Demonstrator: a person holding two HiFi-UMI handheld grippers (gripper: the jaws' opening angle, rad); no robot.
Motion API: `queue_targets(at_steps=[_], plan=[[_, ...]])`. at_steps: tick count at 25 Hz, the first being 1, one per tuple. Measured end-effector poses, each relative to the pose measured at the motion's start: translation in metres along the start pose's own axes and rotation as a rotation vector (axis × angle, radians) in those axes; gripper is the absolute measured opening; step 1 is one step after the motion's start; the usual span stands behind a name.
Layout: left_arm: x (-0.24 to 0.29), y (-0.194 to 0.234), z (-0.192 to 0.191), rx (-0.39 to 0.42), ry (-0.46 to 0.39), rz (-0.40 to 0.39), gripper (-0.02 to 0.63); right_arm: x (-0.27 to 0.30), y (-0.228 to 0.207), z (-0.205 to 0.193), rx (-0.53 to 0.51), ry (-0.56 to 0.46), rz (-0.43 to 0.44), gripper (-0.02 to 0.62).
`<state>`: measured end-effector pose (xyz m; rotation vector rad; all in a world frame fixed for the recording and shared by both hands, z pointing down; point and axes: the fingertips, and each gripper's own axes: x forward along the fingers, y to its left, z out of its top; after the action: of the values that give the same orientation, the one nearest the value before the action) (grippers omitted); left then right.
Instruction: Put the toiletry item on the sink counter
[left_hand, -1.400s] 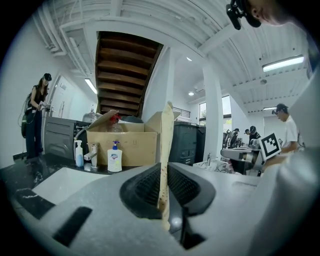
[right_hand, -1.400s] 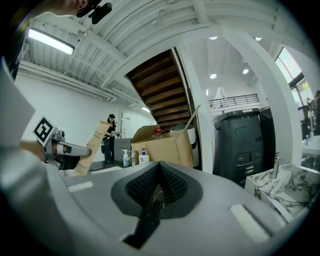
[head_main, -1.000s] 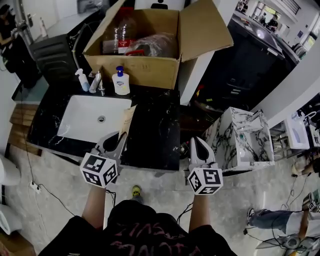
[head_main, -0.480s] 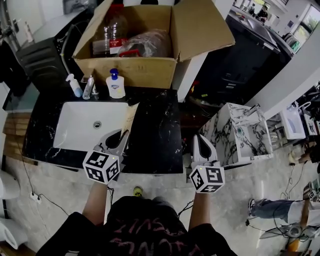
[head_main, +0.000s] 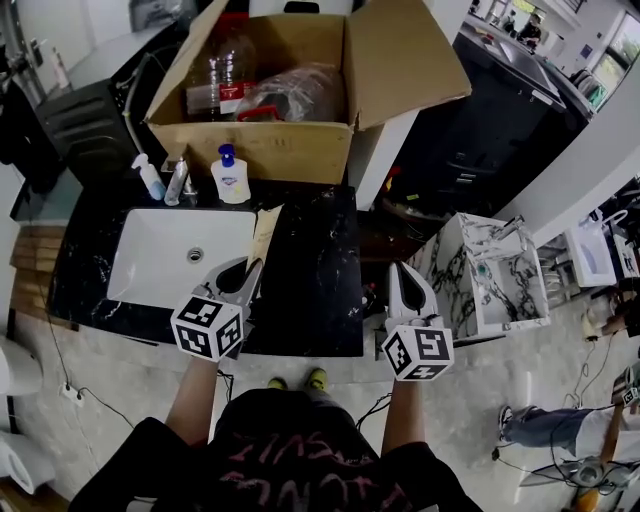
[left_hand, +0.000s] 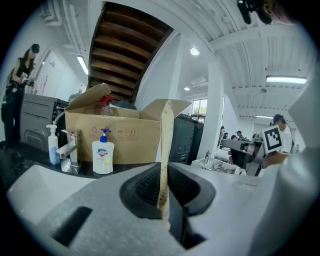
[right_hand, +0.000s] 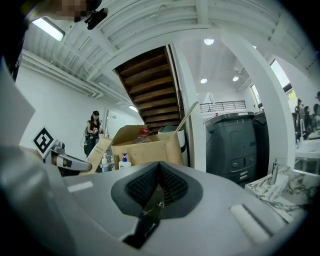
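Standing edge-on between the jaws of the left gripper, a flat tan packet is clenched at its lower end, with the ribbed pads pressed against both of its faces. In the head view the left gripper is seen at the front edge of the black marble counter. The packet reaches forward from the jaws along the right rim of the white basin. Whether the packet touches the counter cannot be told.

The right gripper is held off the counter's right front corner, well apart from the packet. In the right gripper view the jaws of the right gripper are seen pressed together with nothing between them.

At the back of the counter a white pump bottle with a blue top is set, and to its left a faucet and a pale blue bottle are seen. Behind them an open cardboard box is placed, with bottles and a plastic bag inside. A small marbled sink unit is seen to the right of the right gripper.
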<state>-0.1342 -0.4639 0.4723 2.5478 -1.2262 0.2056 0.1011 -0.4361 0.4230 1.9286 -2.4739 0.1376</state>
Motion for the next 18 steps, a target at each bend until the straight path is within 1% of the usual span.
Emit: queue_targets(at_steps=[6,11,18], plan=[[0.017,0.000,-0.003,-0.003,0.019,0.033,0.031,0.017,-0.013,0.009,0.000,-0.020,0.042,0.012],[0.030,0.000,-0.020,-0.009,0.085,0.063,0.032,0.020,-0.022,0.007,0.012,-0.021,0.050,0.012],[0.045,-0.001,-0.050,-0.011,0.168,0.066,0.032,0.022,-0.029,-0.005,0.029,-0.003,0.056,0.012]])
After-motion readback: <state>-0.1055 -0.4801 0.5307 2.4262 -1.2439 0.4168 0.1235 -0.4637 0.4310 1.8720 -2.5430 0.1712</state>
